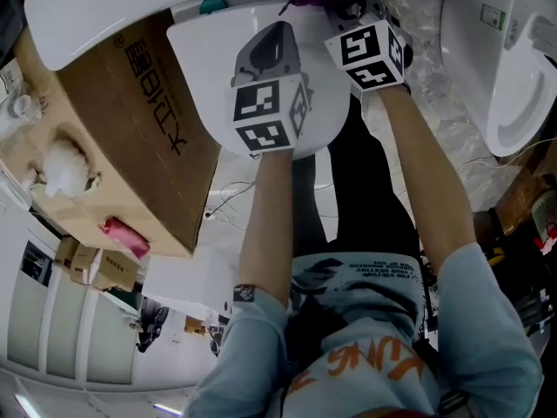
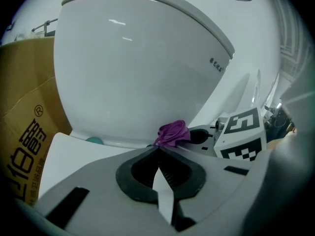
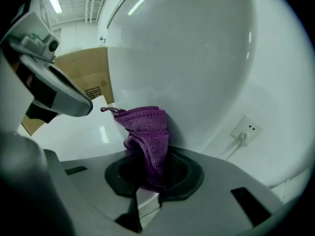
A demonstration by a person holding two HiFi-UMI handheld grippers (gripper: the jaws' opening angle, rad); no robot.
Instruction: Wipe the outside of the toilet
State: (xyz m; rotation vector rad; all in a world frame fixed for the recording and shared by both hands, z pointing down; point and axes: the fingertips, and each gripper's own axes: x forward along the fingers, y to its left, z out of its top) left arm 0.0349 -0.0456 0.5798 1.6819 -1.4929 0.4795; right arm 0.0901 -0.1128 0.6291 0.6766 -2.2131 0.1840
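Right gripper view: right gripper point(image 3: 150, 156) clamped on purple cloth point(image 3: 142, 124), cloth bunched upward. Toilet point(image 3: 197, 58) curved white outside straight ahead, contact unclear. Left gripper point(image 2: 160, 149) closed, empty, farther from toilet; right nearer for wiping.

Toilets: 2. Main toilet point(image 1: 204, 68); second toilet point(image 1: 513, 85) to its right in the head view.
Purple cloth point(image 3: 145, 132): 1.
Hand-held grippers: 2, left hand-held gripper point(image 2: 158, 150) and right hand-held gripper point(image 3: 153, 168).
Large cardboard box point(image 1: 130, 129), left of the main toilet: 1.
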